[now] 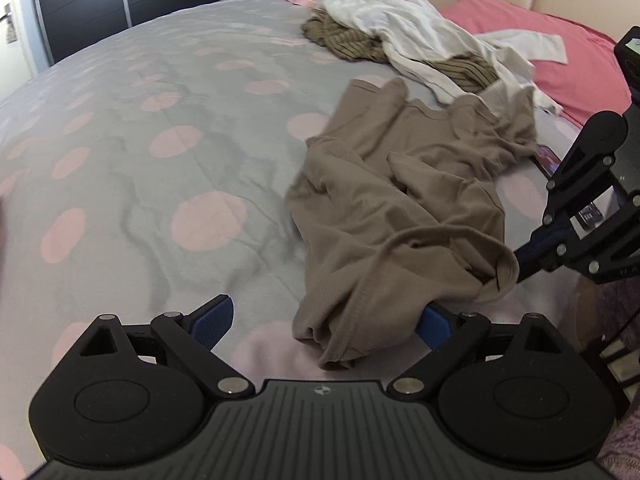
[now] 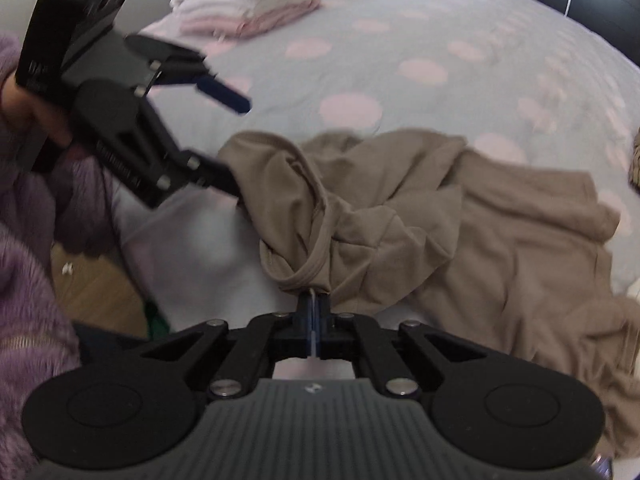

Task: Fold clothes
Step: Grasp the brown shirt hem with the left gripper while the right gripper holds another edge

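A crumpled tan shirt [image 1: 400,184] lies on the grey bedspread with pink dots [image 1: 160,120]. In the left wrist view my left gripper [image 1: 324,322] stands open, its blue pads [image 1: 212,320] wide apart, and the shirt's near hem drapes over the right one. My right gripper [image 1: 516,258] comes in from the right, shut on the shirt's ribbed edge. In the right wrist view the right gripper [image 2: 314,300] pinches that rolled tan edge of the shirt [image 2: 460,220]. The left gripper [image 2: 240,148] is at upper left, open, its lower finger against the shirt's edge.
A heap of white and olive striped clothes [image 1: 400,40] lies near the pink pillow [image 1: 540,40] and beige headboard. A phone [image 1: 546,160] peeks from under the shirt. A folded stack [image 2: 252,4] sits at the far side. A purple fuzzy sleeve [image 2: 28,280] and the bed's edge are at left.
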The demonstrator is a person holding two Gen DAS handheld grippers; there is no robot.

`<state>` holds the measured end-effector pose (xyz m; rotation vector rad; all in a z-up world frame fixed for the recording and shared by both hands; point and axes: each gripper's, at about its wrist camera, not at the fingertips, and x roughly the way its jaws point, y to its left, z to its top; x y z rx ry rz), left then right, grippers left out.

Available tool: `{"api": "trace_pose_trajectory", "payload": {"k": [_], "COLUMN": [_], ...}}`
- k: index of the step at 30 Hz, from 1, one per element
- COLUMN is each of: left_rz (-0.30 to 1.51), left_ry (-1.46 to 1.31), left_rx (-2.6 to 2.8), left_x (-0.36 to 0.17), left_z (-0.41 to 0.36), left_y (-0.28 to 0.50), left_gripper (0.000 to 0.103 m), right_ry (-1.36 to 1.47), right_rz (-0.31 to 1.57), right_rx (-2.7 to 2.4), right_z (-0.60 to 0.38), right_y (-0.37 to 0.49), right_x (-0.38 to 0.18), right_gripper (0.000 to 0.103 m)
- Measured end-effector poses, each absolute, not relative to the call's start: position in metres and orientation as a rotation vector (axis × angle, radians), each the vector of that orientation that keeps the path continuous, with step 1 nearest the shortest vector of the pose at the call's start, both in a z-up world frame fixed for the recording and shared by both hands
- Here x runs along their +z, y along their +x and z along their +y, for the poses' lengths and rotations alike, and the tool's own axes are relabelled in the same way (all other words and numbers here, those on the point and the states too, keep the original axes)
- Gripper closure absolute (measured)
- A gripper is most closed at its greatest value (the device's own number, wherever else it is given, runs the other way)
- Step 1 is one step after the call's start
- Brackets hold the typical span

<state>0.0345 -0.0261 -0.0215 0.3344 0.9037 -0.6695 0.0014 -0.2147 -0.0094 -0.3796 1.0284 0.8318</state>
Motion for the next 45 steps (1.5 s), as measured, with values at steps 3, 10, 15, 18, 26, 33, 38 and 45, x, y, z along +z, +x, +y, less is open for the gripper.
{"api": "trace_pose_trajectory", "payload": {"k": [3, 10, 15, 18, 26, 33, 38, 45], "left_rz": [0.880, 0.857, 0.865, 0.872, 0.885, 0.840, 0.808, 0.754], "left_ry": [0.393, 0.496, 0.504, 0.505, 0.488, 0.468, 0.487, 0.549], "left_rx": [-0.742, -0.820, -0.802, -0.788, -0.772, -0.803, -0.816, -0.867], "left_x": [-0.023, -0.025, -0.027, -0.029, -0.032, -0.025, -0.021, -0.021], "left_z": [-0.035, -0.046, -0.046, -0.045, -0.041, -0.039, -0.044, -0.058], "left_y": [0.022, -0.001, -0.002, 0.001, 0.008, 0.005, 0.002, 0.000], "left_gripper": [0.023, 0.046, 0.054, 0.055, 0.056, 0.048, 0.044, 0.044], "right_ry": [-0.408, -0.478, -0.747, -0.906, -1.196, -1.021, -0.936, -0.854], "right_rz": [1.062, 0.930, 0.742, 0.686, 0.622, 0.669, 0.706, 0.777], "right_rx": [0.852, 0.850, 0.844, 0.879, 0.905, 0.830, 0.616, 0.346], "right_z": [-0.216, -0.227, -0.205, -0.190, -0.176, -0.200, -0.239, -0.300], "right_y": [-0.012, -0.030, -0.037, -0.042, -0.041, -0.031, -0.009, 0.025], "right_x": [-0.016, 0.012, 0.017, 0.006, -0.037, 0.002, 0.033, 0.049], "right_gripper": [0.099, 0.079, 0.079, 0.077, 0.085, 0.100, 0.100, 0.100]}}
